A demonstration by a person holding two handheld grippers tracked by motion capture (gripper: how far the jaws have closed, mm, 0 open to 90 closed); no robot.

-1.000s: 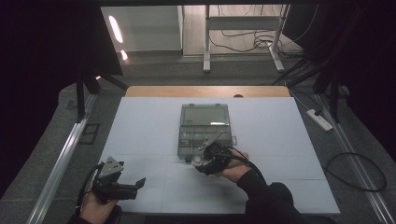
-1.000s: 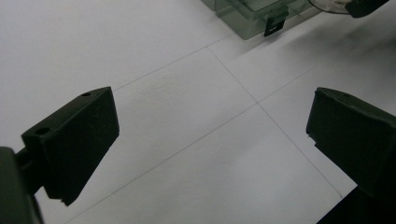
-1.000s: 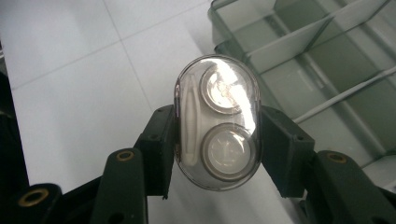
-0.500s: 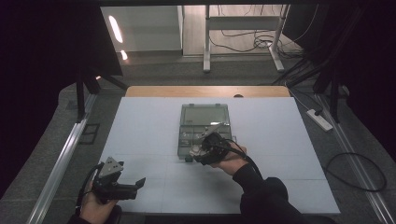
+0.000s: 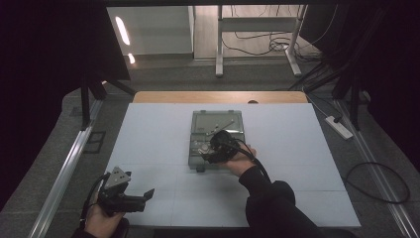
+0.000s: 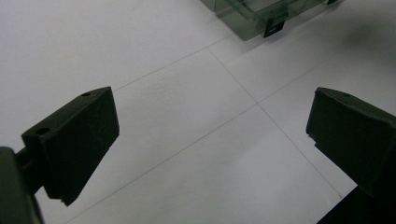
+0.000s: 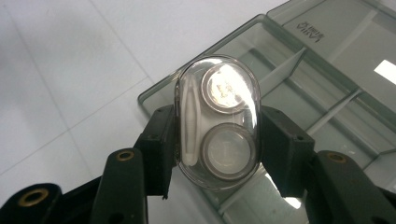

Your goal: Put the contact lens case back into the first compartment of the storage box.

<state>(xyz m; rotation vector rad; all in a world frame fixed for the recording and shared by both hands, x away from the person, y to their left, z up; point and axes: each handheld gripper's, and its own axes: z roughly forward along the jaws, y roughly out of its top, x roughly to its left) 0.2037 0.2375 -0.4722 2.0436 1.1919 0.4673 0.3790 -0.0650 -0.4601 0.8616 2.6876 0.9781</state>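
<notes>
Right gripper view: a small clear oval case (image 7: 218,122) with two round wells and a white piece inside is clamped between the black jaws of the right gripper (image 7: 218,140), the pads pressed on its two long sides. Behind and below it lies the grey see-through organiser box (image 7: 322,93), its divided compartments visible under the case.

In the high view the right gripper (image 5: 214,148) is seen over the near half of the organiser box (image 5: 218,120), which sits at the middle of the white table (image 5: 148,129). Compared with a second ago, the hand has been carried a little way forward and inward — from the box's near edge to a place above its compartments — while the grip on the case is unchanged. This is judged to be the carry toward a compartment, with the release not yet made; which compartment is meant cannot be told.

The left gripper (image 5: 148,193) is held at the near left corner of the table, well apart from the box. In the left gripper view its jaws stand wide apart with nothing between them — only bare table, with a corner of the organiser box (image 6: 252,21) farther off. It has not shifted.
</notes>
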